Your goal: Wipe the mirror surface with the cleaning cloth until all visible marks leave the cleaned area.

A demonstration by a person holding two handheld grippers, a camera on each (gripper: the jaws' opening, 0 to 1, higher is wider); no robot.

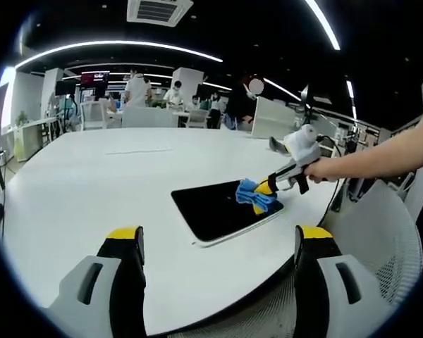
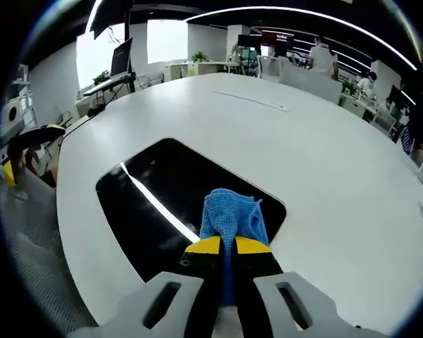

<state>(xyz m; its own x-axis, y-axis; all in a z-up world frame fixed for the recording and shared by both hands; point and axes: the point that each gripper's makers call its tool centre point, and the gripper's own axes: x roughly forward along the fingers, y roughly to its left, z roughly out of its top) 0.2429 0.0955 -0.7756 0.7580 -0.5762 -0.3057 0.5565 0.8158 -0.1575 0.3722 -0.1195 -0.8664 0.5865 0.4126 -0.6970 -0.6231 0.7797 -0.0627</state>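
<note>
A dark rectangular mirror (image 1: 215, 208) lies flat on the white table (image 1: 92, 190), near its front right edge. In the right gripper view the mirror (image 2: 155, 204) reflects a bright ceiling light strip. My right gripper (image 2: 228, 246) is shut on a blue cleaning cloth (image 2: 229, 215), which rests on the mirror's near edge. From the left gripper view, the right gripper (image 1: 264, 189) comes in from the right in a person's hand and presses the blue cloth (image 1: 254, 195) onto the mirror's right end. My left gripper (image 1: 218, 236) stands open above the table's front edge, away from the mirror.
A white mesh chair (image 1: 381, 239) stands at the table's right edge. A grey mesh chair (image 2: 35, 274) sits beside the table in the right gripper view. Far behind are desks, chairs and people (image 1: 137, 88). A thin seam line (image 2: 250, 101) crosses the tabletop.
</note>
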